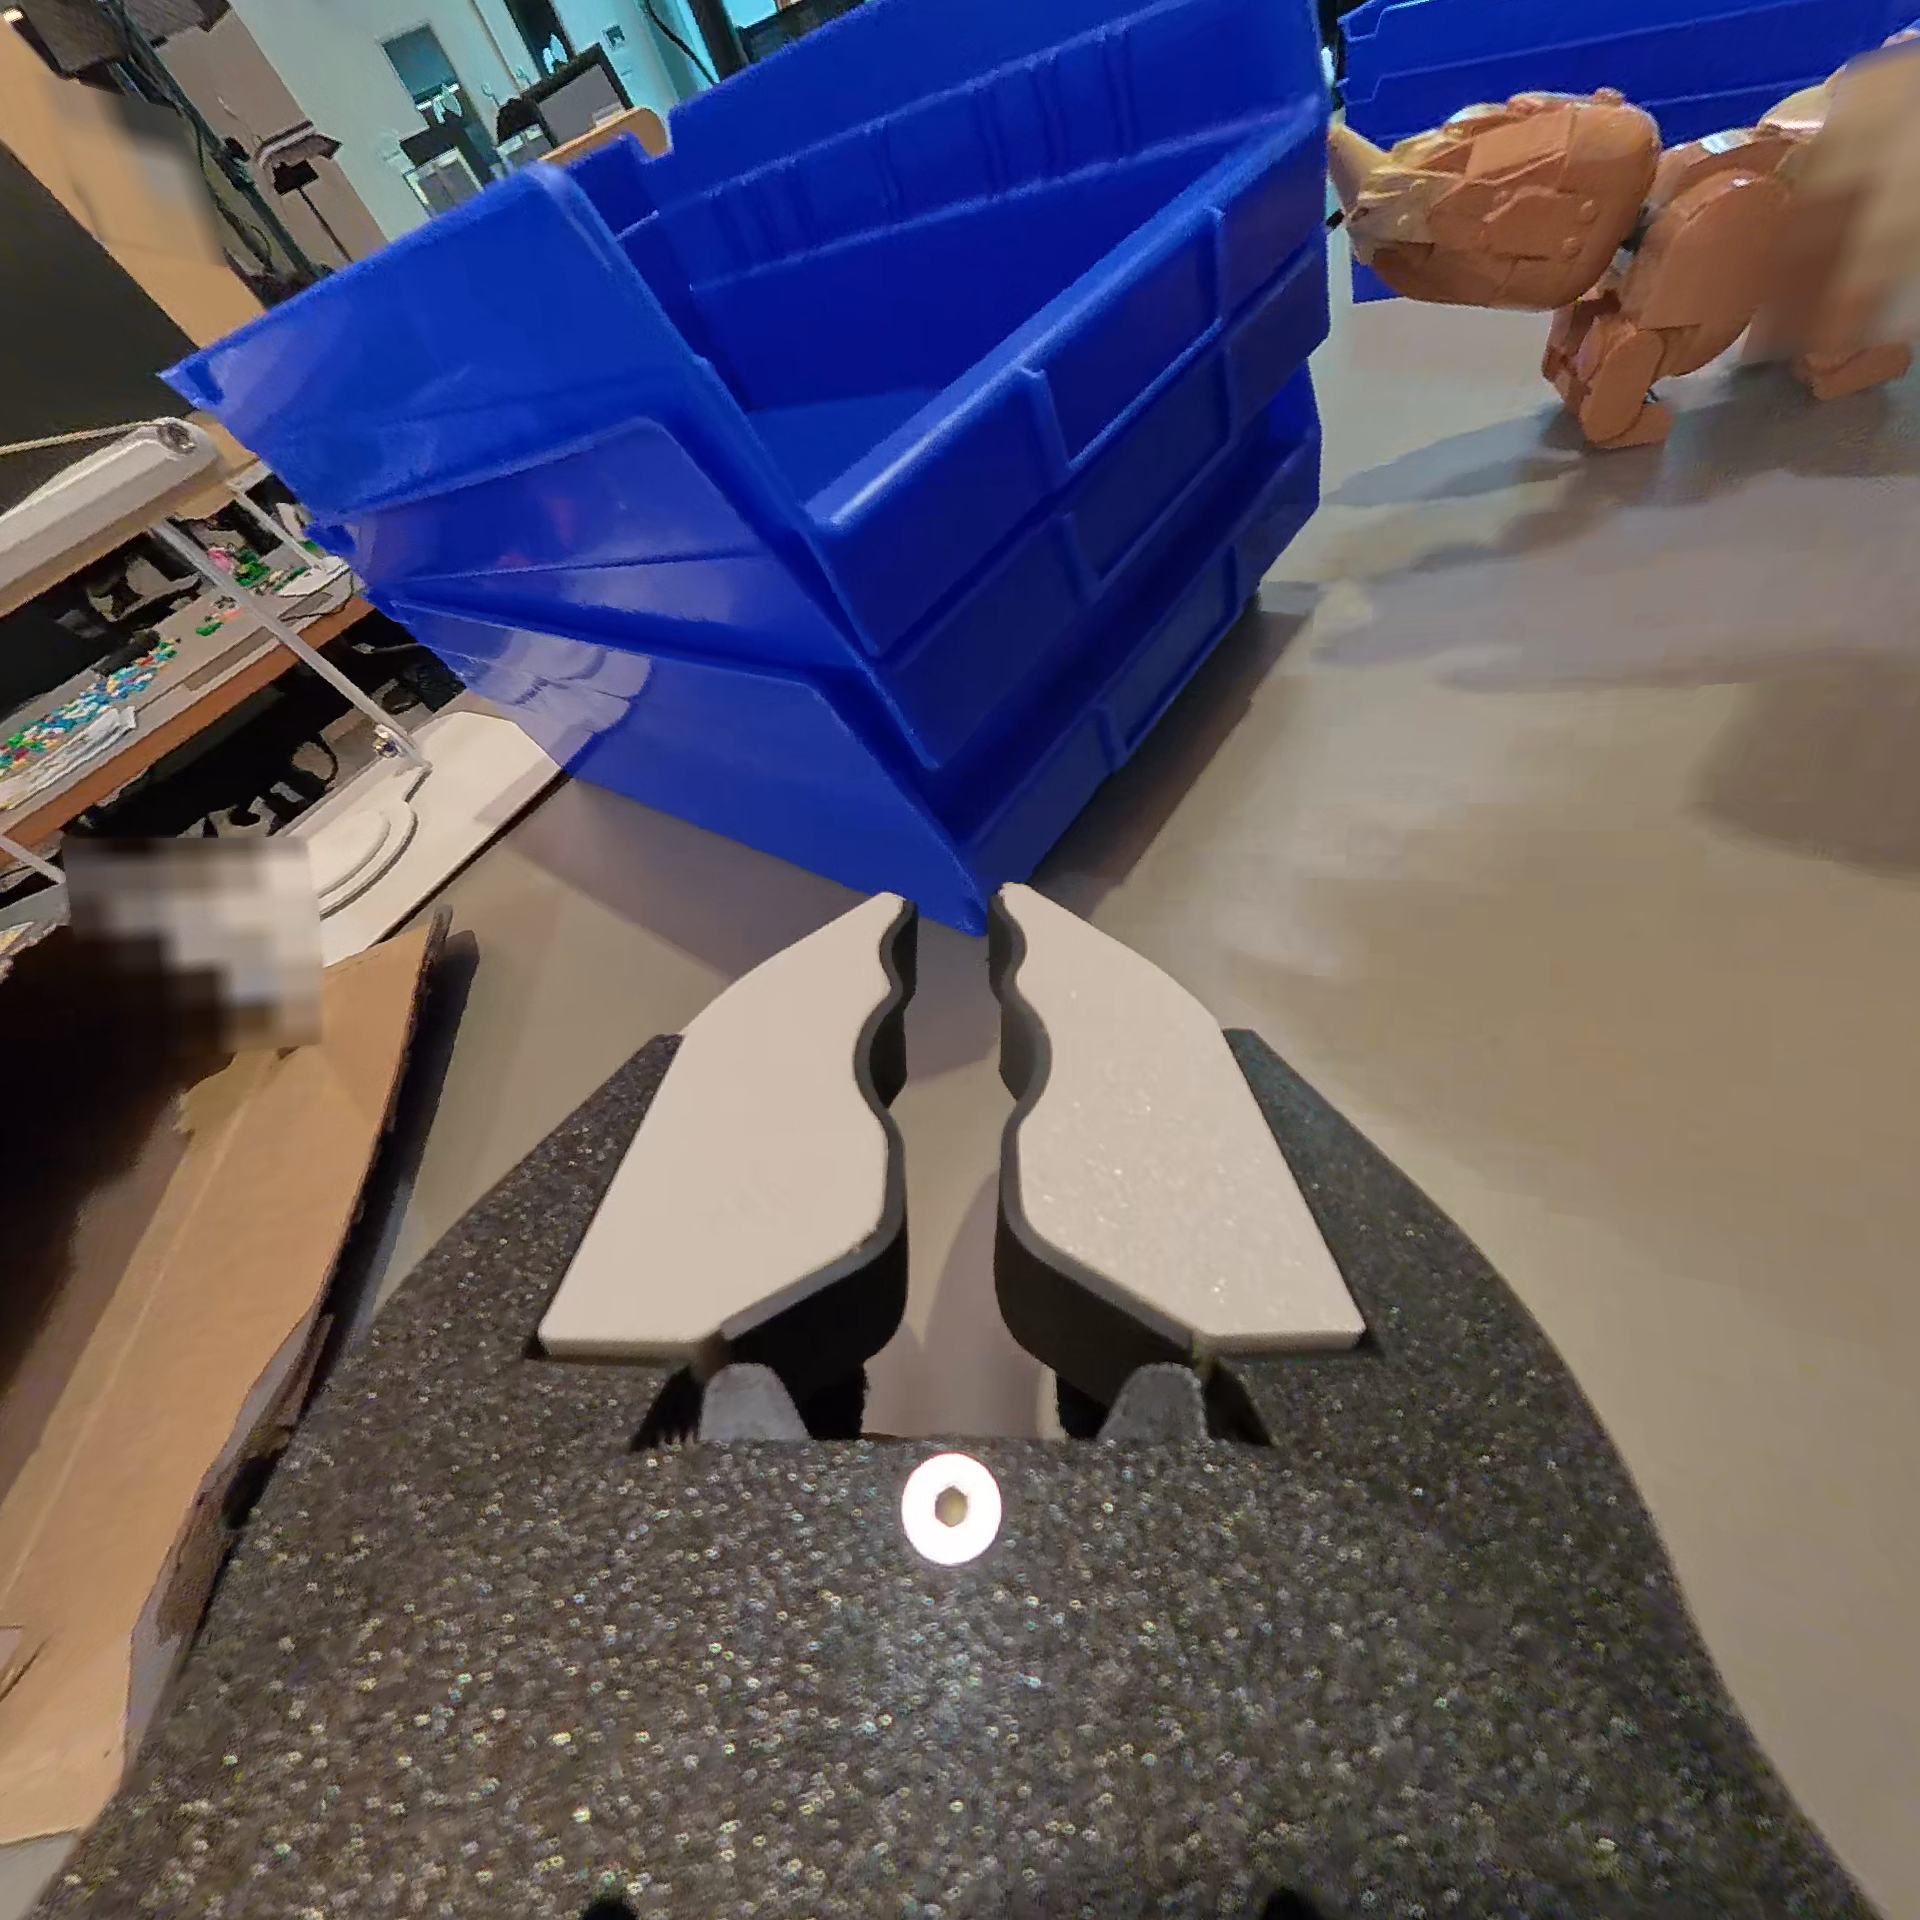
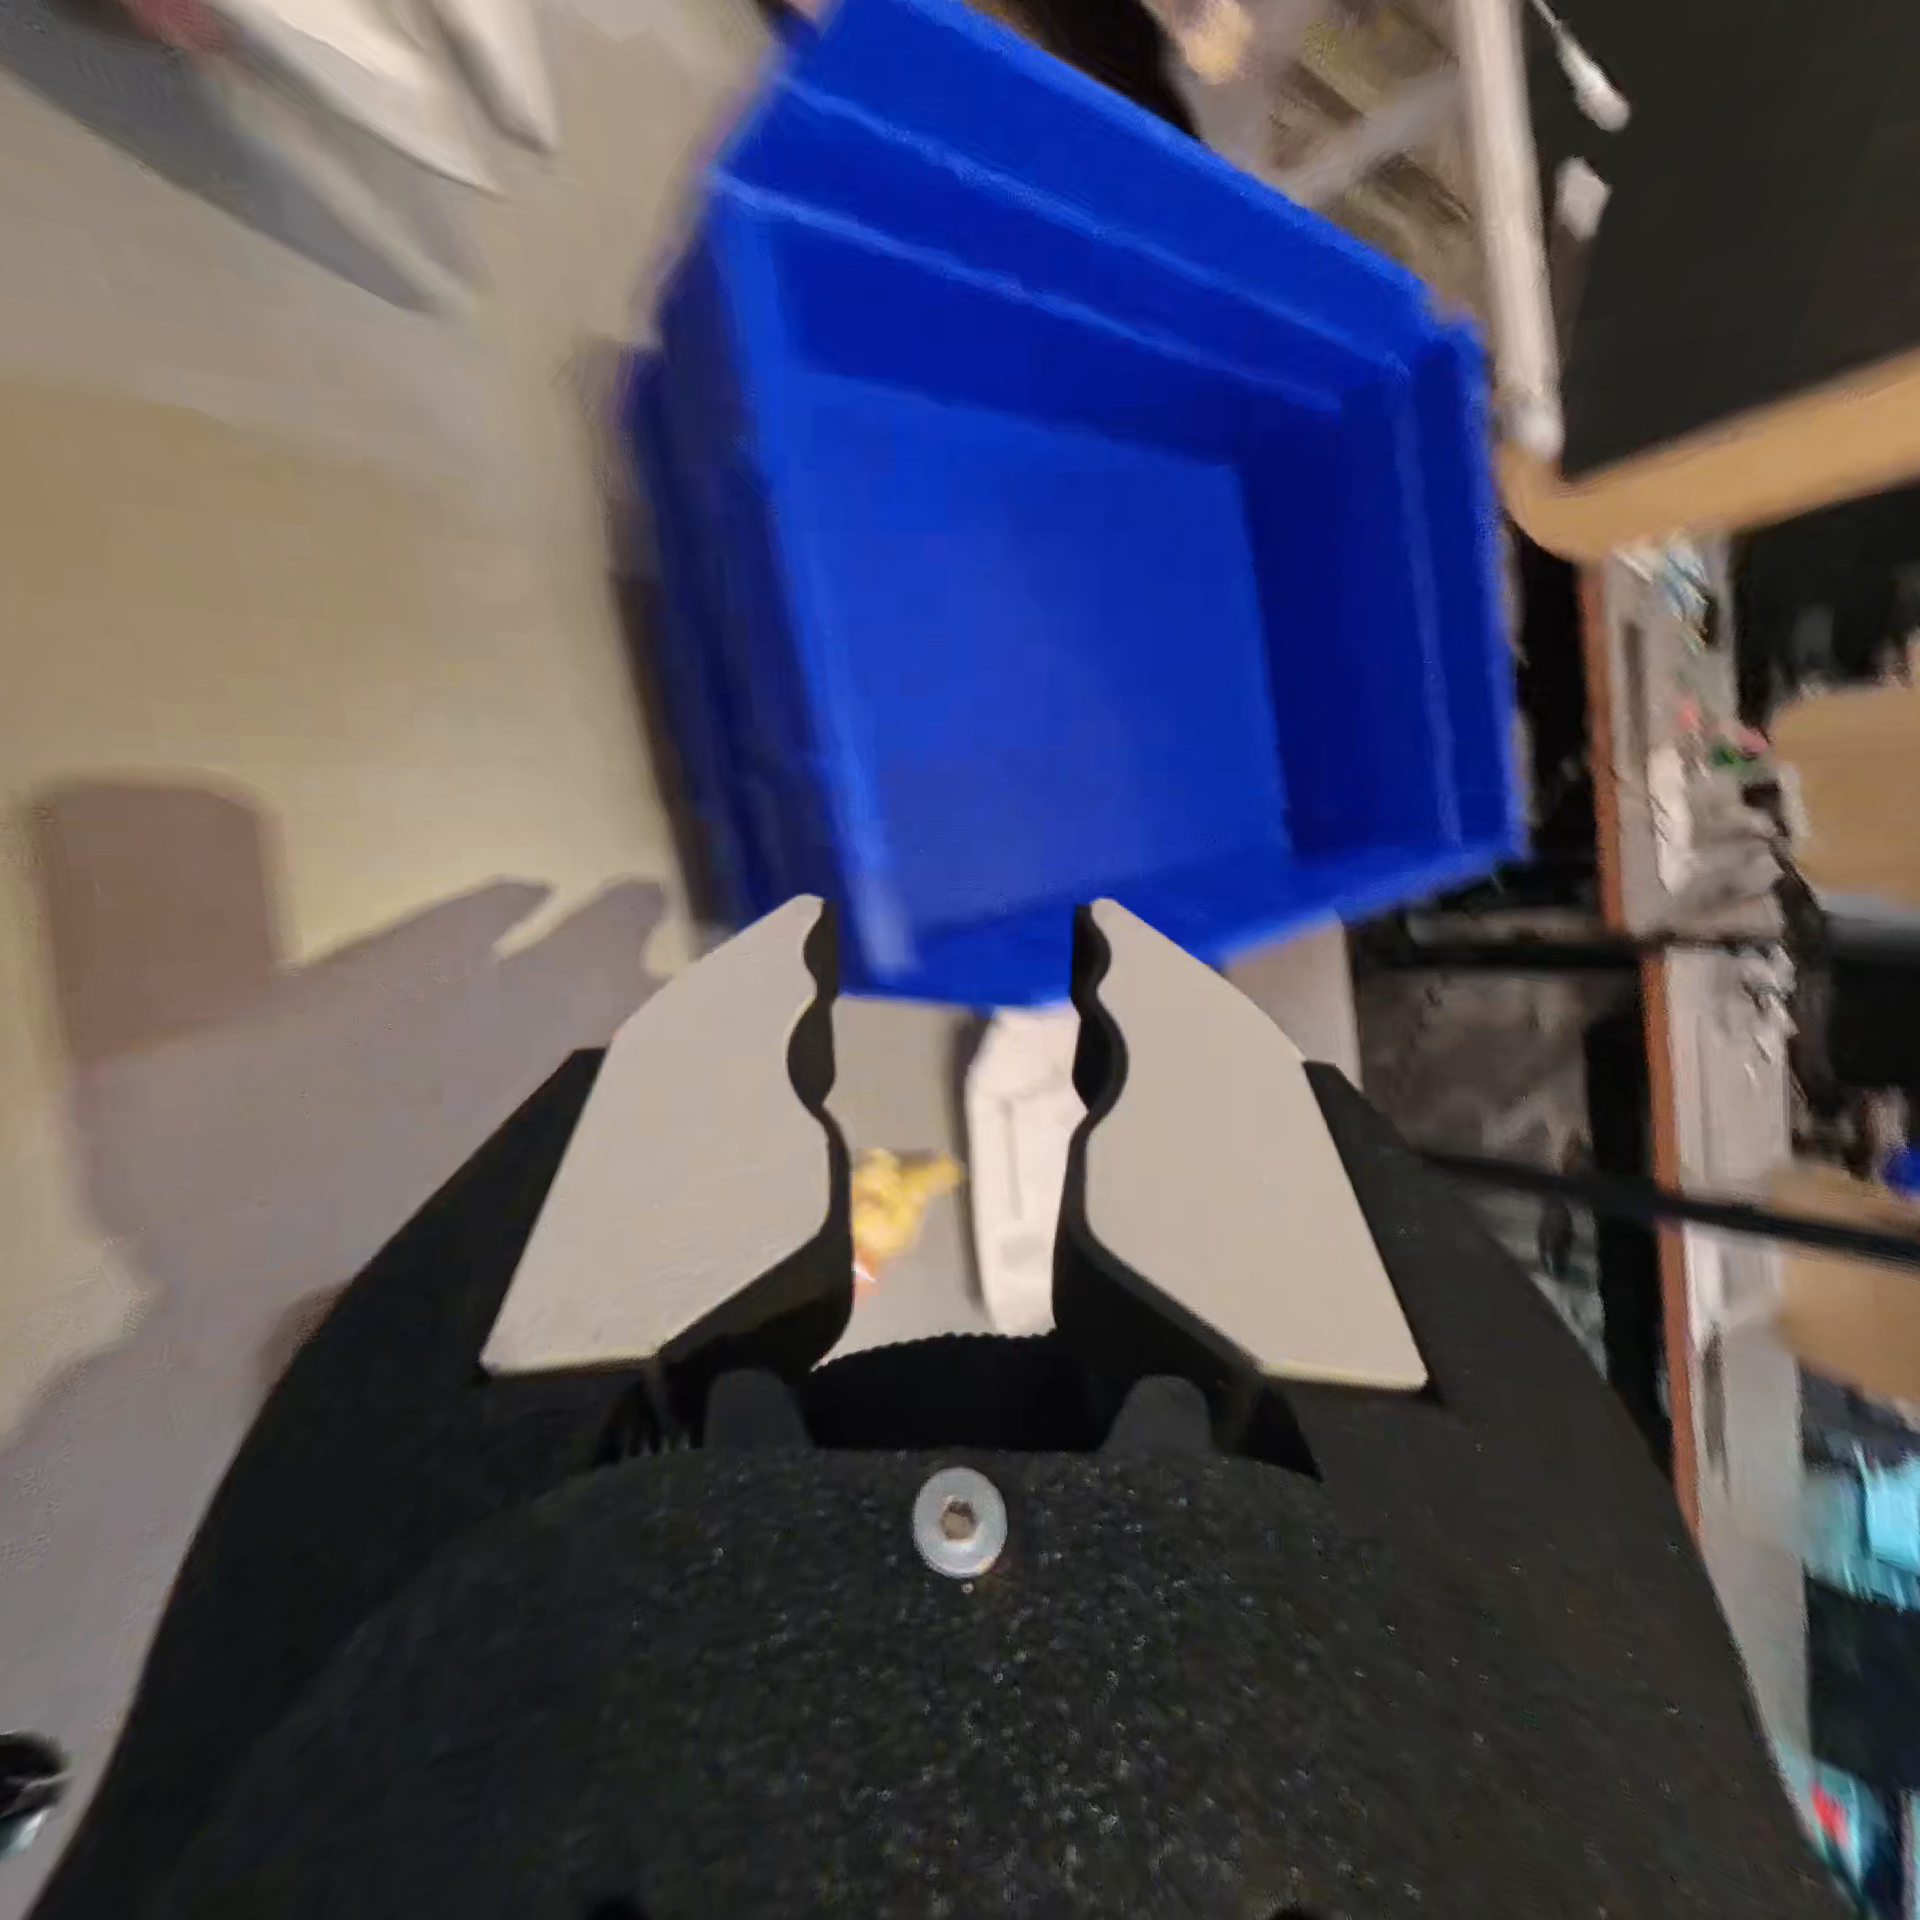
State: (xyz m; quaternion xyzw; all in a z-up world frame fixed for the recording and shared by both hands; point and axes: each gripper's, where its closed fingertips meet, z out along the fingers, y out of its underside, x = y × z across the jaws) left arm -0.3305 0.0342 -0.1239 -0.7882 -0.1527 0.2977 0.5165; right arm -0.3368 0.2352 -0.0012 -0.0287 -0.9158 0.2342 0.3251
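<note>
**Both grippers empty, facing the stacked blue bins on the grey tabletop**

Your left gripper (image 1: 951, 920) holds nothing. Its fingers (image 1: 748, 1143) stand a little apart, with a narrow gap where the tabletop shows through. The tips are just beside the lower corner of the stack of blue bins (image 1: 831, 468); I cannot tell if they touch it. The bins are nested one in another and stand near the left edge of the grey tabletop (image 1: 1455, 1039).

Your right gripper (image 2: 956, 925) is also empty, and its fingers (image 2: 686, 1164) are spread wider. It looks down from above into the top bin of the same blue bins (image 2: 1039, 623), whose inside shows only blue floor. Between the fingers, on the tabletop (image 2: 260, 520), lies a small yellow thing (image 2: 899, 1195) and beside it a white oblong thing (image 2: 1013, 1164); this view is blurred, so I cannot say what they are.

Farther right in the left wrist view a tan toy animal (image 1: 1558, 260) stands on the tabletop, well apart from the stack, and behind it is more blue plastic (image 1: 1610, 62). At the left, torn cardboard (image 1: 208, 1299) lies by the tabletop edge. Beyond it is a lower wooden shelf (image 1: 187, 665) with many small coloured pieces, and an office room in the background.
</note>
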